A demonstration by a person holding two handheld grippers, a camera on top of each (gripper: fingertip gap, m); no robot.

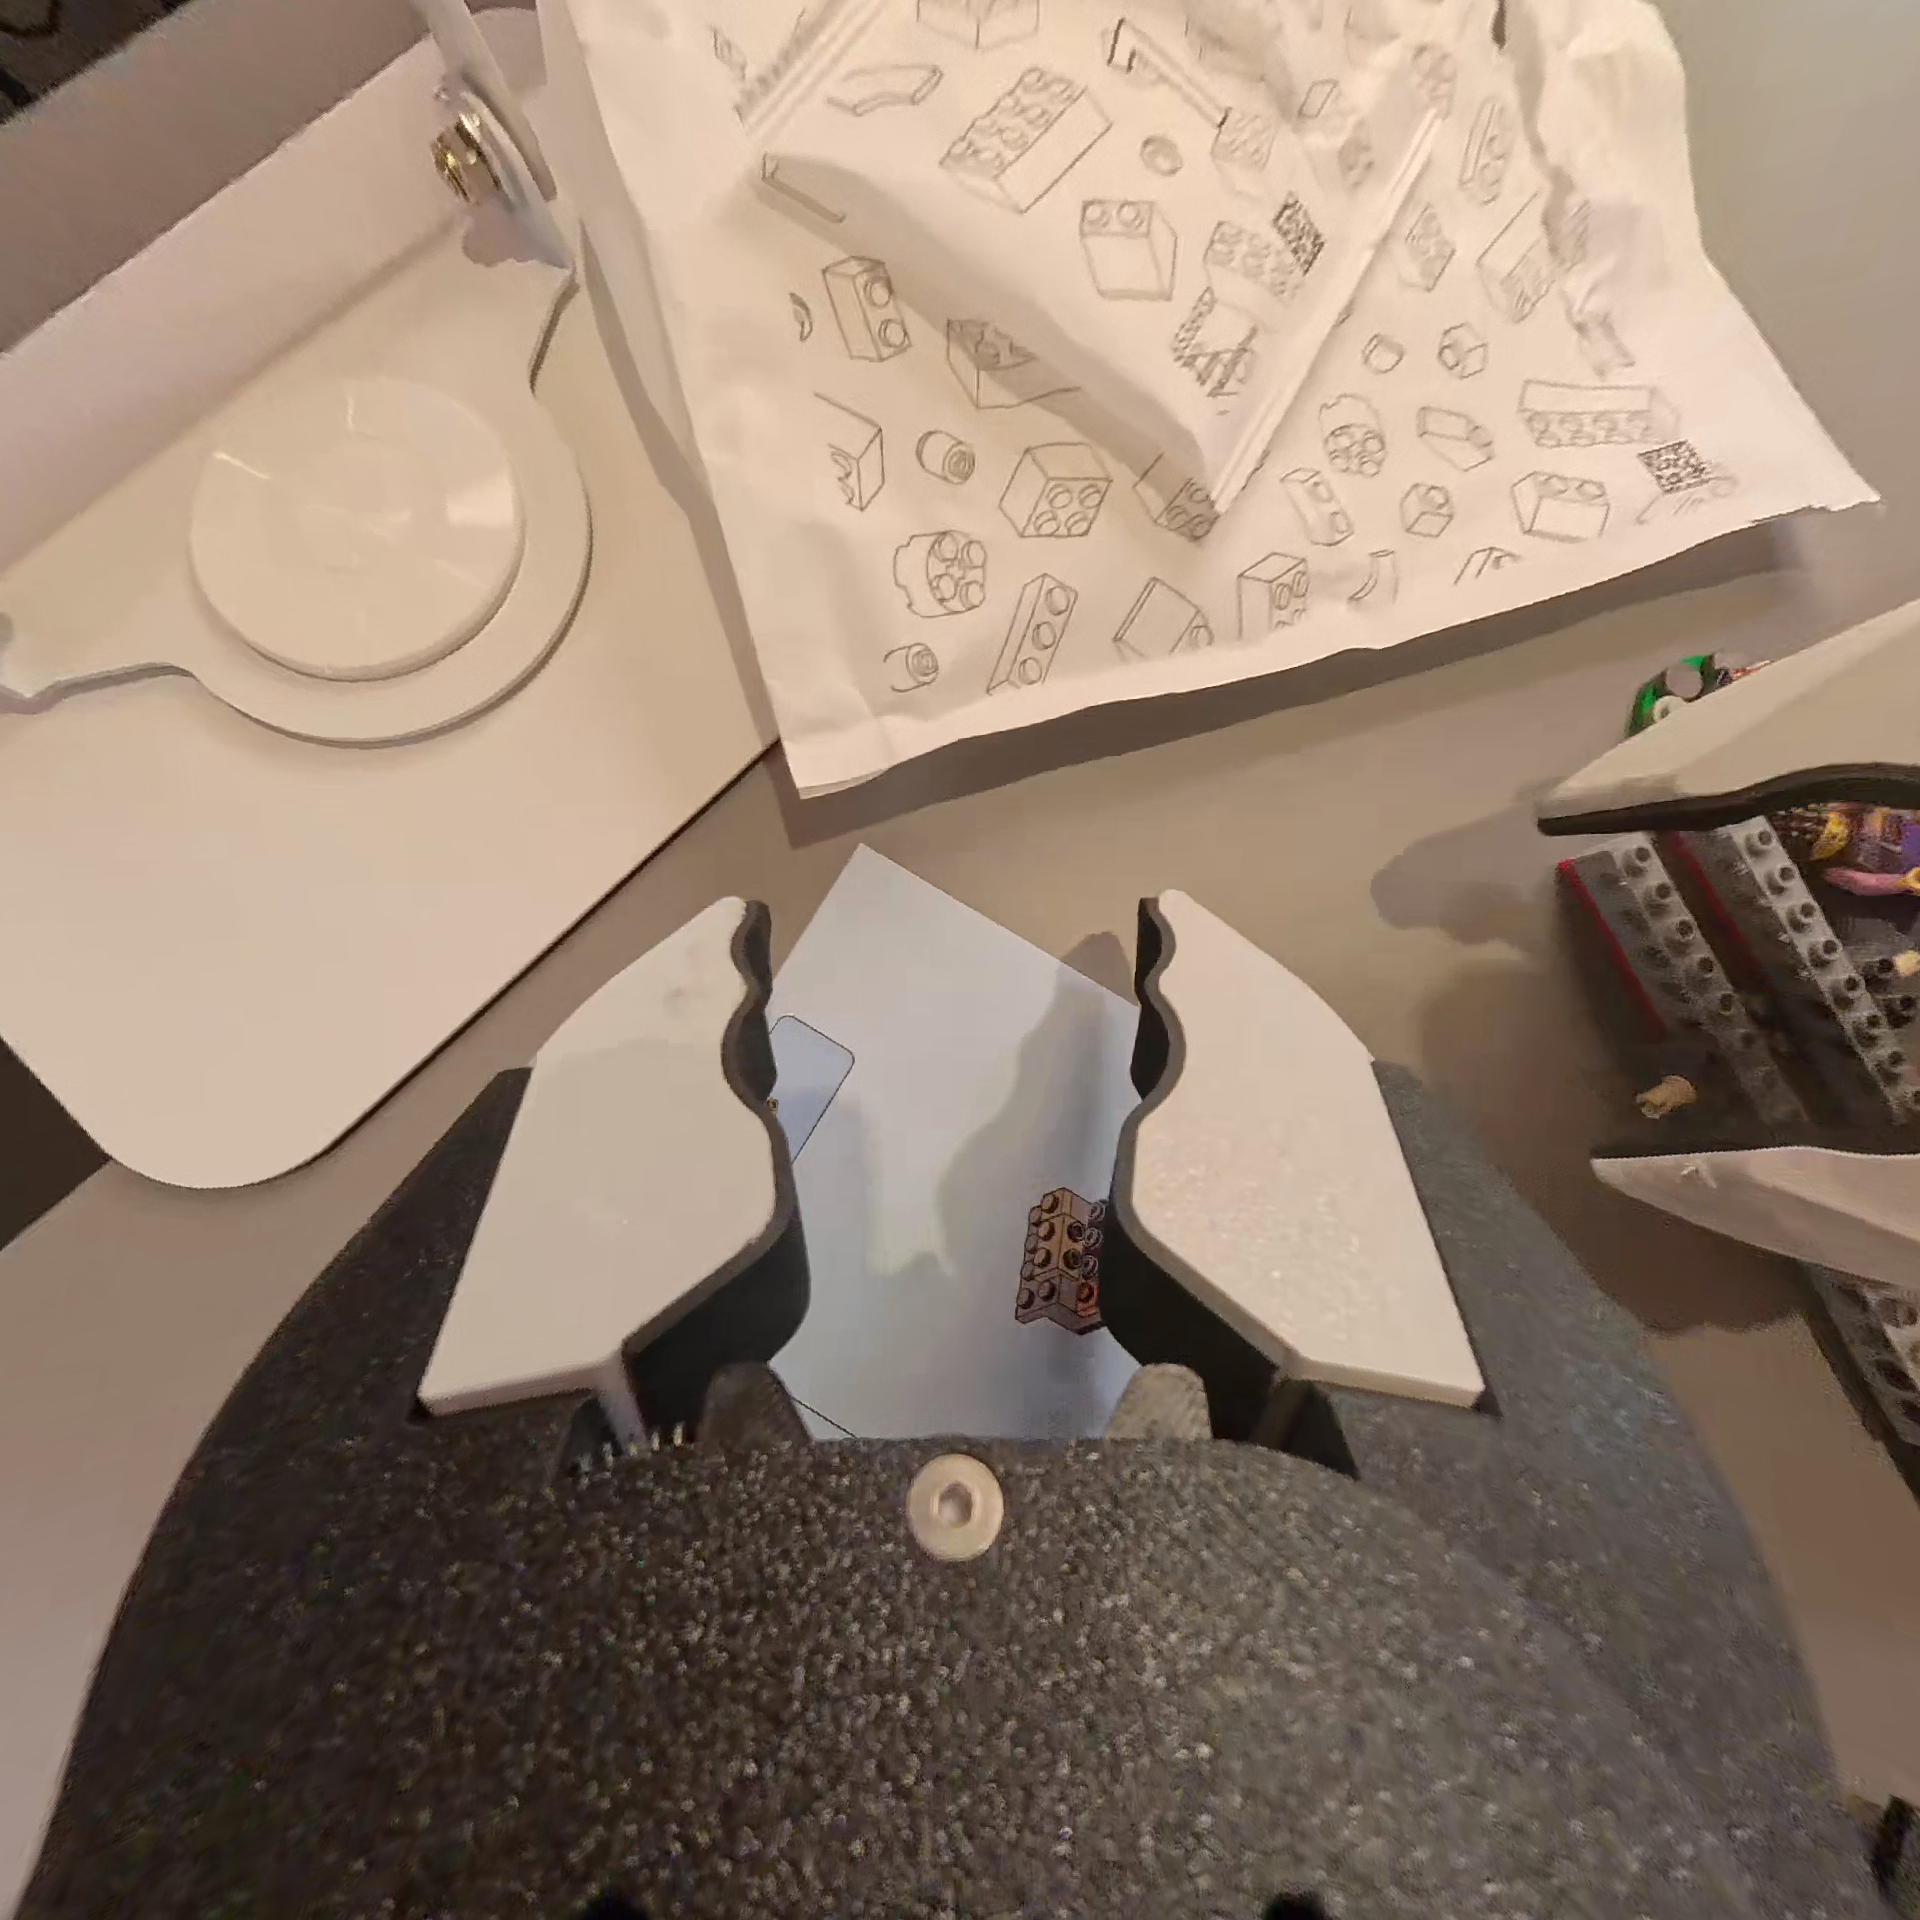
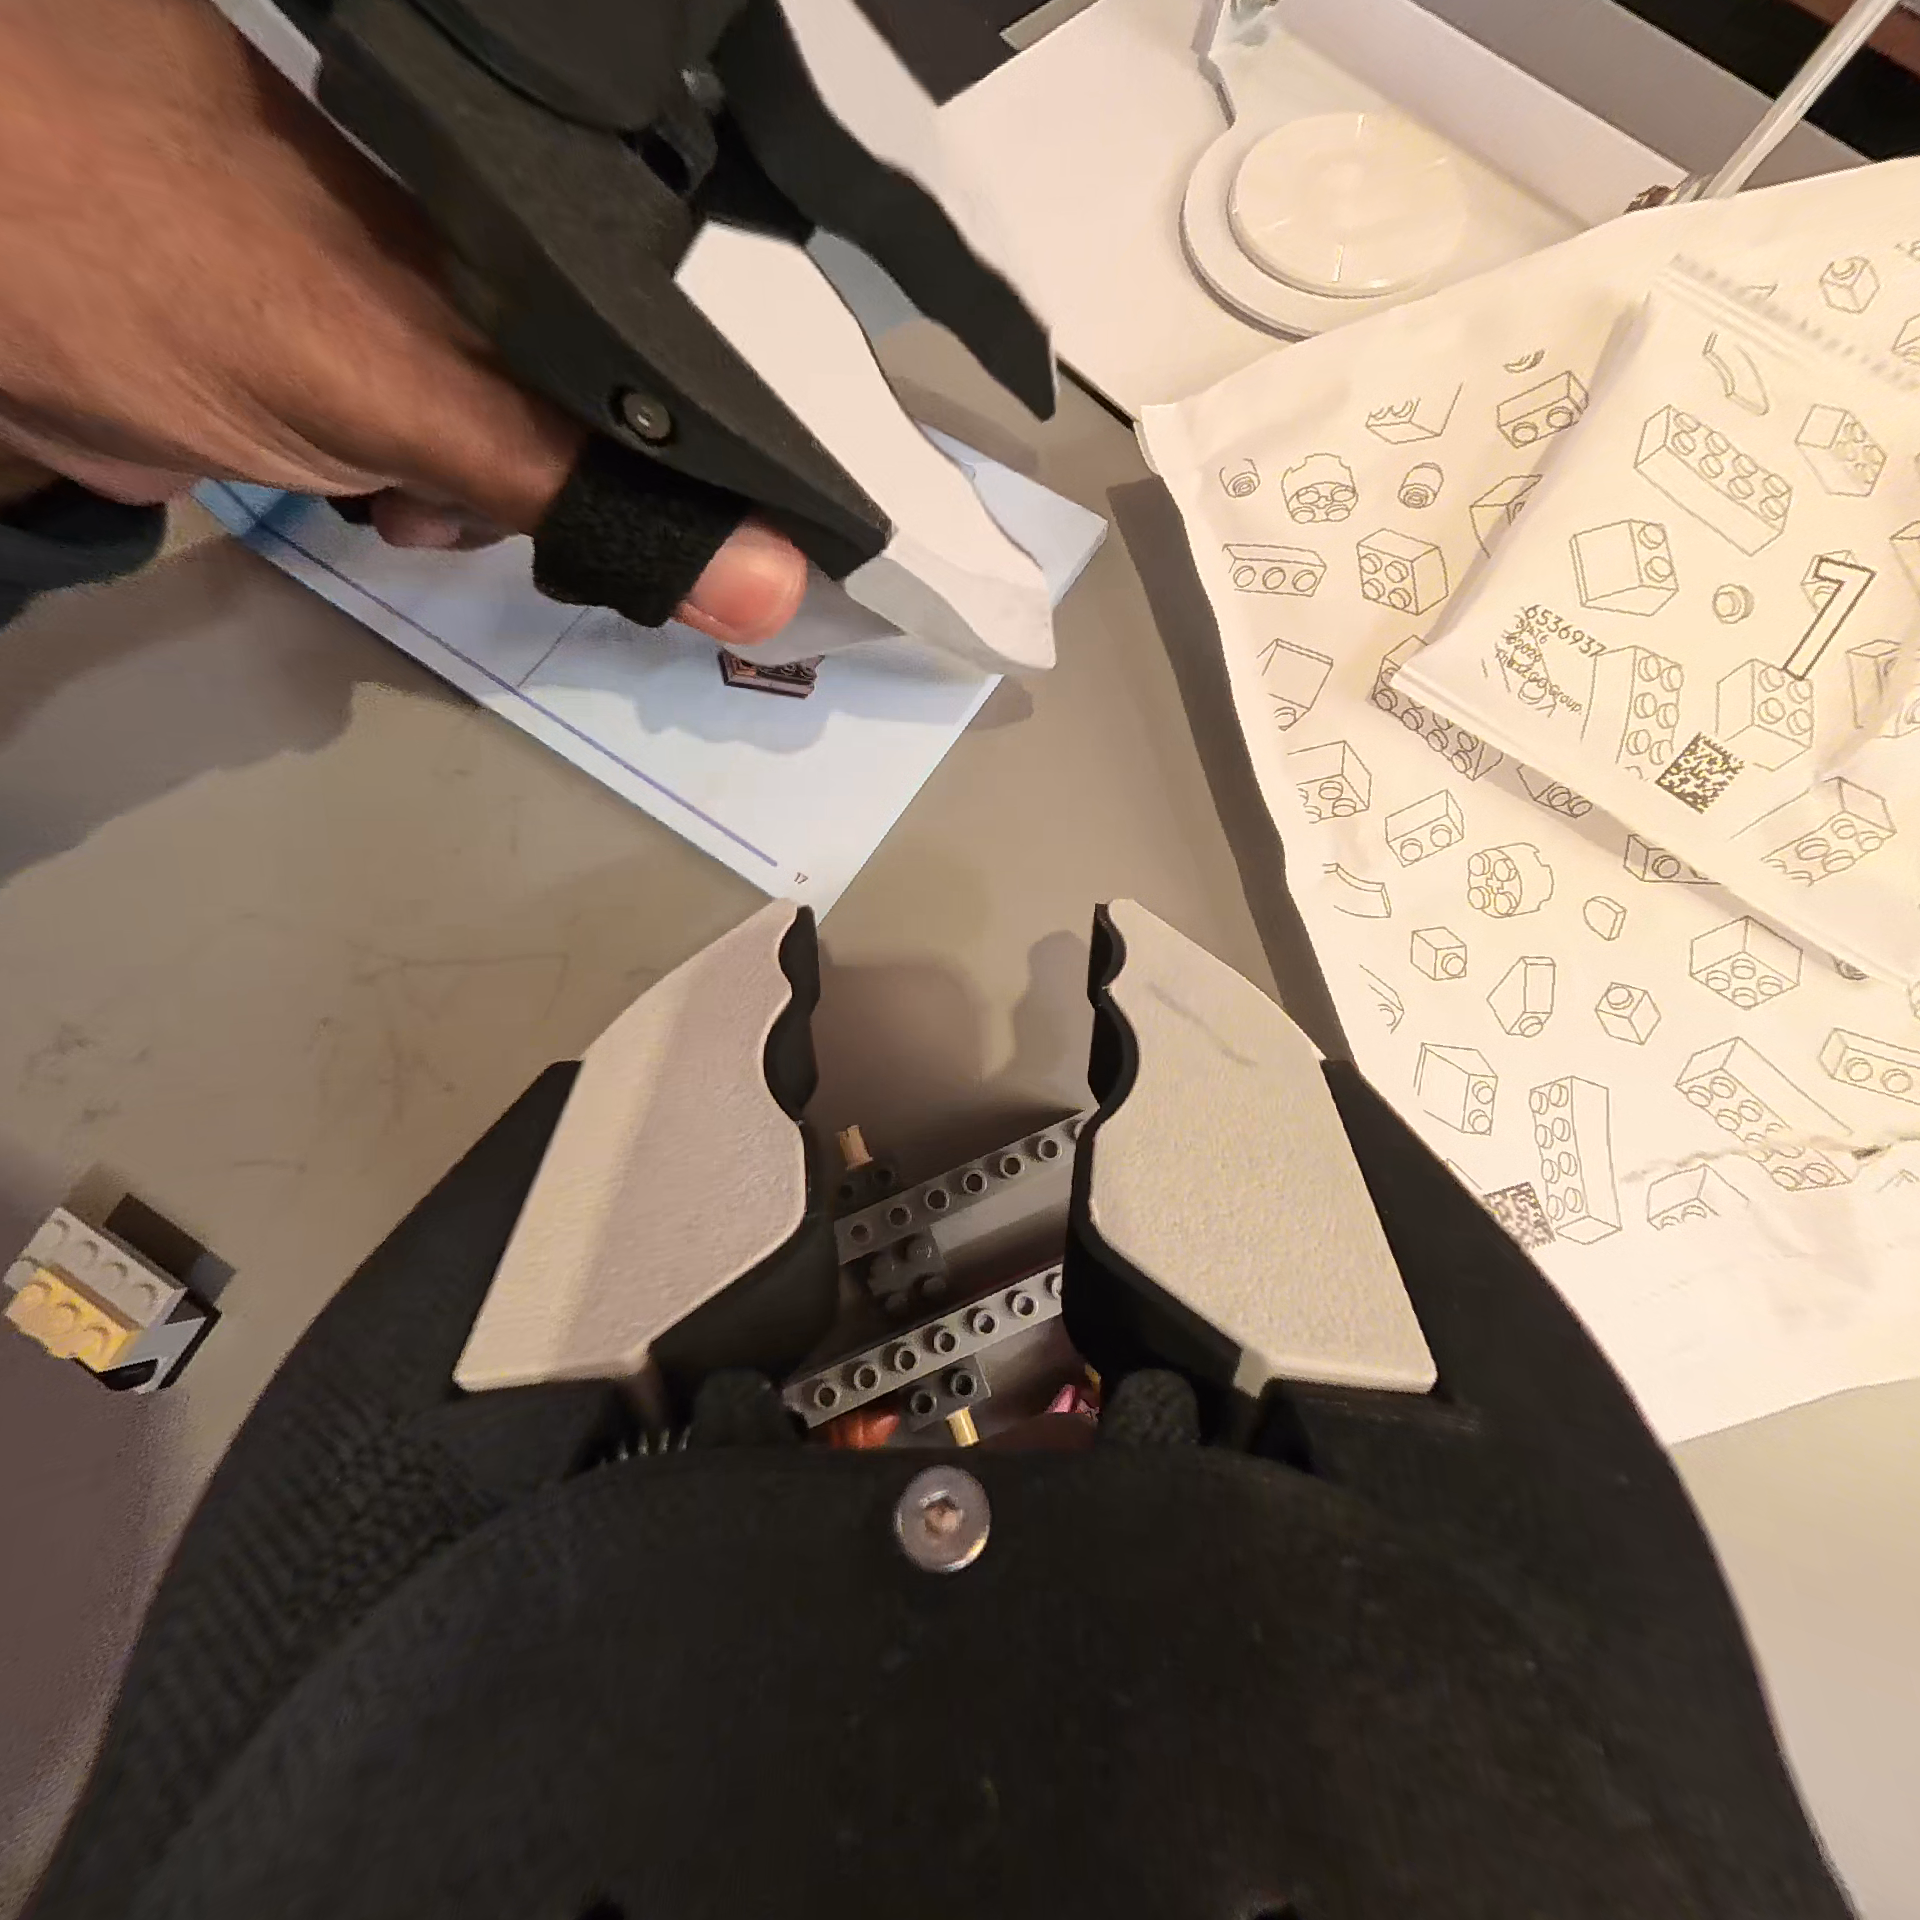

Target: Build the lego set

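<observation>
**Left gripper** (image 1: 954, 914): jaws wide apart, nothing between the pads. It hovers over a pale blue instruction booklet (image 1: 935, 1091) lying flat on the grey table (image 1: 1299, 790); the page shows a printed picture of a brick assembly. The hand (image 2: 208, 312) holding it is visible in the right wrist view.

**Right gripper** (image 2: 954, 920): jaws apart, tips over bare table. A grey studded brick assembly (image 2: 935, 1278) sits between the finger bases; whether the fingers press on it cannot be told.

**Small brick stack** (image 2: 104, 1299): grey and tan, well apart to the left of the right gripper.

**Paper bags**: a large white paper bag (image 2: 1558, 987) printed with brick outlines, with a smaller matching paper bag (image 2: 1662, 582) lying on top.

**White card sheet** (image 1: 260, 935): carries a round white disc (image 1: 353, 540), beyond the booklet.

**Risks, as judgement:**
- The assembly may slip or shed pieces if the right gripper's fingers are not bearing on it.
- The open left jaws could crease or drag the booklet page if lowered onto it.
- The two grippers are near each other; a sideways sweep could knock the assembly.
</observation>
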